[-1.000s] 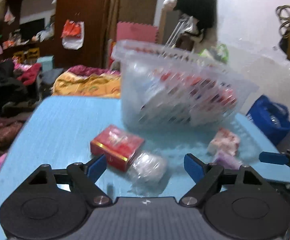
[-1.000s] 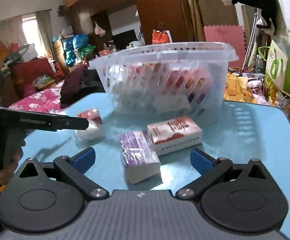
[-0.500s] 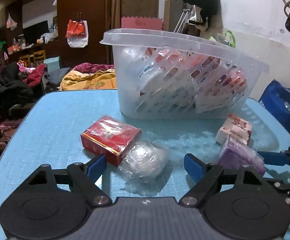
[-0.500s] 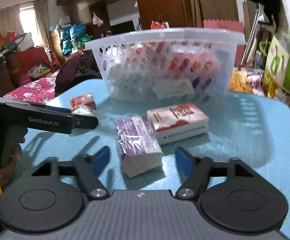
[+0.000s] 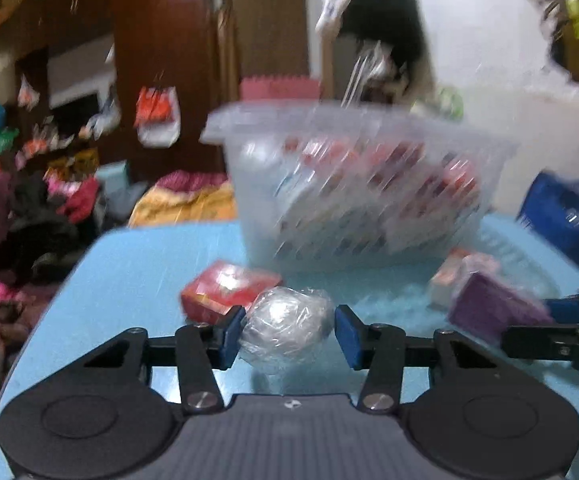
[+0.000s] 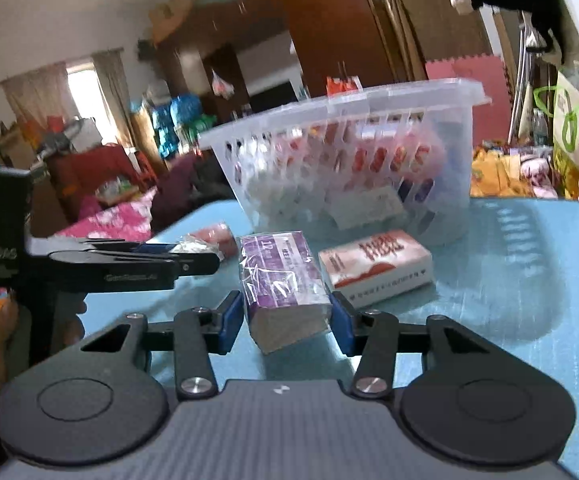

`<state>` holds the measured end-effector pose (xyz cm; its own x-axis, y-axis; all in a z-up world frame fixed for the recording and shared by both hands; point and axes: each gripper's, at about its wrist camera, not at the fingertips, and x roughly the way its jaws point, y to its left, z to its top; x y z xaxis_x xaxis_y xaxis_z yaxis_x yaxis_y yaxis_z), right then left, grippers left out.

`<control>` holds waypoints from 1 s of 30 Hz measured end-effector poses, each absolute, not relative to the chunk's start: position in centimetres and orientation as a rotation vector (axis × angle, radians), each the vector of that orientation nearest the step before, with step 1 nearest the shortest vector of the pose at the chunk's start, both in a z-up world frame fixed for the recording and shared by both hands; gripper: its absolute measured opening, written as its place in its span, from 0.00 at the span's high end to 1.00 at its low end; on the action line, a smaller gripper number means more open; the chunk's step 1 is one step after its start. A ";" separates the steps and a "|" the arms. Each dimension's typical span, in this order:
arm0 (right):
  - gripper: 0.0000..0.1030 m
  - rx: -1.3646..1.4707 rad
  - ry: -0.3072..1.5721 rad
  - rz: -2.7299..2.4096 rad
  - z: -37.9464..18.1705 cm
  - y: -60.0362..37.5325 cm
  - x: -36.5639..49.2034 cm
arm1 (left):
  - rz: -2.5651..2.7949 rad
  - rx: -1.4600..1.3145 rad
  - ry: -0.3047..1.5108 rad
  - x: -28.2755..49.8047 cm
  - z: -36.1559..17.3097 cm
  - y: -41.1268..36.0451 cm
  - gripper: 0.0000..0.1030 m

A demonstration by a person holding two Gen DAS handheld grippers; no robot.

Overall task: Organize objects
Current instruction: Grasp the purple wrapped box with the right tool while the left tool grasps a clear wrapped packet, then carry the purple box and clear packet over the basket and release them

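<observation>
My left gripper (image 5: 288,334) is shut on a clear-wrapped silver ball (image 5: 287,326) and holds it just above the blue table (image 5: 129,264). A red box (image 5: 225,290) lies right behind it. My right gripper (image 6: 287,318) is shut on a purple tissue pack (image 6: 283,284), which also shows in the left wrist view (image 5: 493,306). A red-and-white tissue pack (image 6: 377,266) lies beside it on the right. A clear slotted basket (image 6: 353,160) holding several packets stands behind, also seen in the left wrist view (image 5: 361,188).
The left gripper's body (image 6: 101,268) reaches in from the left in the right wrist view. A blue bag (image 5: 569,216) sits off the table's right edge. Clothes and a bed clutter the room beyond the far edge.
Both grippers closed from open: the left onto the silver ball, the right onto the purple pack. Both views have shifted, and the left wrist view is now blurred.
</observation>
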<state>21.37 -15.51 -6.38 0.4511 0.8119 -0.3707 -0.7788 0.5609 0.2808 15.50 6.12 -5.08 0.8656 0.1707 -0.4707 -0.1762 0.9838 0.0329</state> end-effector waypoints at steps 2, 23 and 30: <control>0.51 0.086 0.479 0.989 -6.2 -15.8 21.3 | 0.155 -0.001 0.438 14.7 -4.7 5.8 0.49; 0.51 0.114 0.270 0.936 -5.6 -17.5 19.4 | 0.111 0.042 0.328 13.1 -4.1 4.9 0.49; 0.51 0.084 0.124 0.858 -0.7 -18.3 18.3 | 0.180 0.103 0.237 13.0 0.2 4.8 0.49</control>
